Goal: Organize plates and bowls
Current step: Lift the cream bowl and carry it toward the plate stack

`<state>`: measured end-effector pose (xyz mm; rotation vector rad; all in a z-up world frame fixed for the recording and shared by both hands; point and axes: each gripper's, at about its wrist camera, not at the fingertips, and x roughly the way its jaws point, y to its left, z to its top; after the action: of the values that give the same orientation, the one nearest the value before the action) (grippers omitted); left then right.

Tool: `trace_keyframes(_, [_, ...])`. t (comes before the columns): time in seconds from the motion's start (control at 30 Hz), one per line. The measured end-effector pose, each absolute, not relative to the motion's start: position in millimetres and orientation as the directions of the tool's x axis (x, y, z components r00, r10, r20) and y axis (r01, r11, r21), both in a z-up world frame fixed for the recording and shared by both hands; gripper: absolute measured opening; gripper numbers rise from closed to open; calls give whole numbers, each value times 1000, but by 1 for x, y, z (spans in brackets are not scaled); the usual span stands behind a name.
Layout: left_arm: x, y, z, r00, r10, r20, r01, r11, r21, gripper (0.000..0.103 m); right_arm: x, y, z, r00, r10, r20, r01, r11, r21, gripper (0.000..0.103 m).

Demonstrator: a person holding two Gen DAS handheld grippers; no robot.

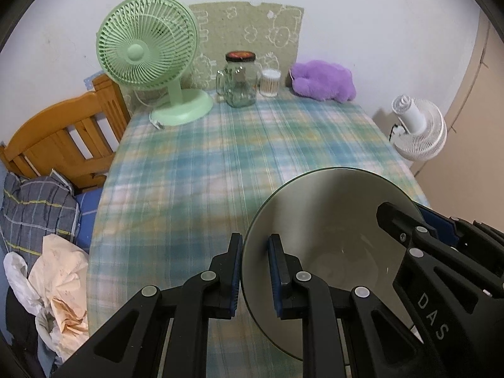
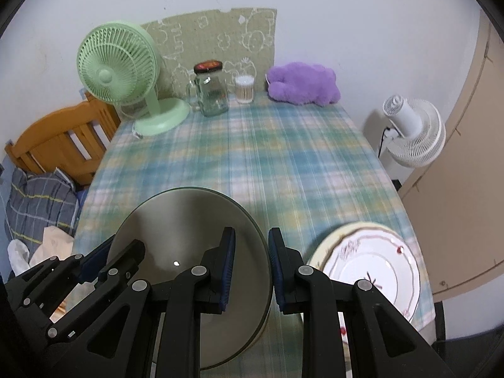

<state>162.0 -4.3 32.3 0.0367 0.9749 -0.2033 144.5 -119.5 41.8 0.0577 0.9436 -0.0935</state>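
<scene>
Both tongs grasp one grey-green bowl (image 1: pixel 330 220) above the plaid tablecloth (image 1: pixel 204 163): the left gripper (image 1: pixel 255 271) clenches its left rim, the right gripper (image 2: pixel 252 271) its right rim. A stack of floral plates (image 2: pixel 371 264) lies just right of the bowl, nearest the right gripper.

Both grippers are matte black plastic linkages. The left gripper (image 1: pixel 255 272) has round silver rivets at its joints and ribbed dark blue pads (image 1: pixel 233 278) lining its fingers. The right gripper (image 2: pixel 251 272) is built alike, white letters "DAS" printed behind its rivets.
</scene>
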Motion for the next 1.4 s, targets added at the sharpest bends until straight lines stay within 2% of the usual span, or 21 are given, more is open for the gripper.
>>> trace_keyframes(0.5, [149,4,-3,460,-154,-874,168,982,-85,14,131,-113,6,495,-48,-868,97,995,0,23])
trace_keyframes(1.4, [165,-11,-25,415,-136,-900,195,979,-58,15,150,-121,-22,439,-84,-894,126,992,-31,21])
